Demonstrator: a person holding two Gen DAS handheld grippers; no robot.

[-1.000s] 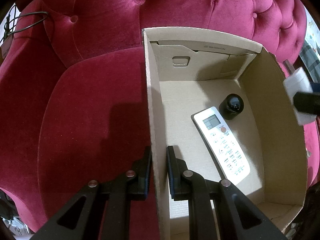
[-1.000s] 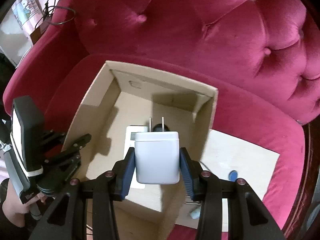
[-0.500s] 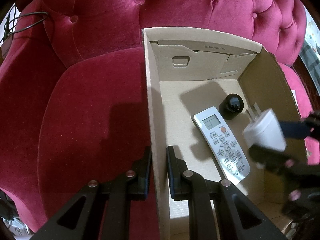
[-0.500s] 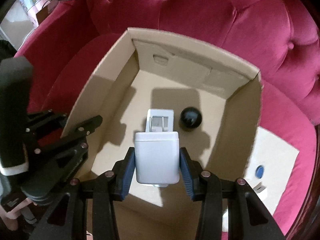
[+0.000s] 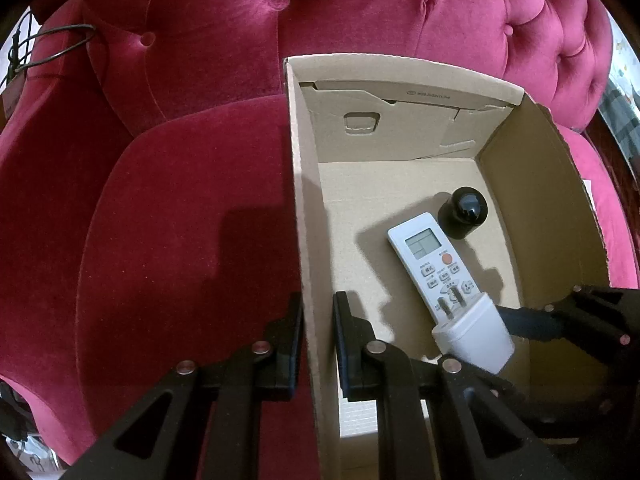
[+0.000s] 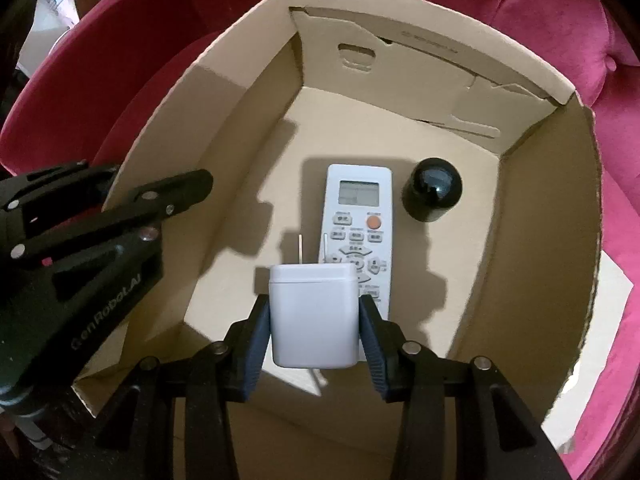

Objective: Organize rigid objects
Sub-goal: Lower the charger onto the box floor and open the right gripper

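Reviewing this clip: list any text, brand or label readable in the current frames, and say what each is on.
"Gen RoboAI": white lettering on the left gripper body; first letter partly unclear.
Small print on the cardboard box back flap: too small to read.
Button labels and display on the white remote: too small to read.
White charger, black object: no text visible.

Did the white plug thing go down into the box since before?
Yes. The right gripper has carried the charger from above the box rim down inside, over the remote. The remote has not shifted.
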